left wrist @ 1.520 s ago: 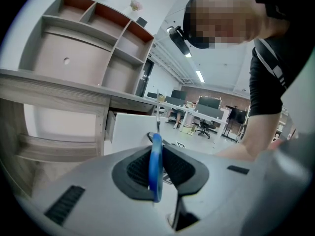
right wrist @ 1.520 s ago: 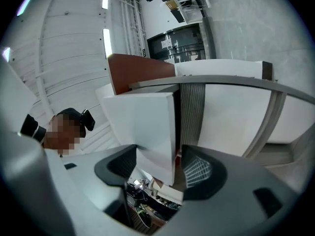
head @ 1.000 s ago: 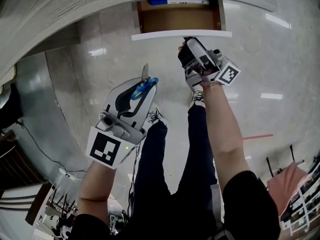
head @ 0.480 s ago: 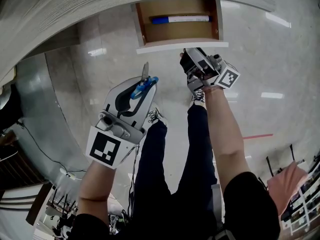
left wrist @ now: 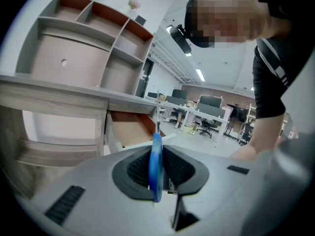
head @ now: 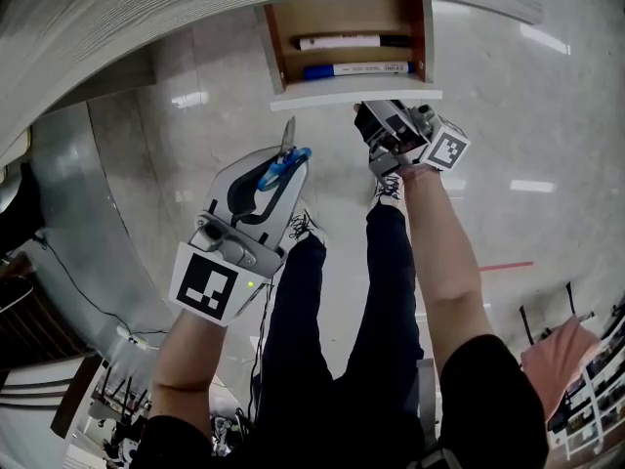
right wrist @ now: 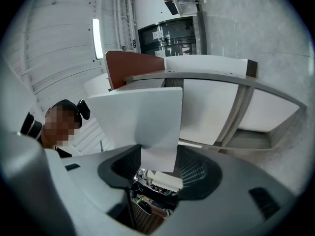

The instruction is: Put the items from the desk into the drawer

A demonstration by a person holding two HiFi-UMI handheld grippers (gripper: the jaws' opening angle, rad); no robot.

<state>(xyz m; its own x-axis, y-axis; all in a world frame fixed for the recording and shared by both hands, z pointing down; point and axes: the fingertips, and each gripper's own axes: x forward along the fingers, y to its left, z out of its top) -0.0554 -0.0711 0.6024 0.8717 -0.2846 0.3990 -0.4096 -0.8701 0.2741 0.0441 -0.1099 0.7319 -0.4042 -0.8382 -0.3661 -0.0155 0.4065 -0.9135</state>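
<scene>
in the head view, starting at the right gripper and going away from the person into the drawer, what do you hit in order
right gripper → drawer front, the white panel between its jaws → blue marker → white marker with black cap

Left hand-held gripper (head: 282,168) clamped, near the body, right hand-held gripper (head: 379,115) clamped (arm outstretched)

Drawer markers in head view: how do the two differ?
The black marker has dark ends; the blue marker has a blue cap at the picture's left. The black marker lies toward the back of the drawer, the blue marker beside the drawer front. Both have white barrels and lie flat, parallel, across the drawer.
</scene>
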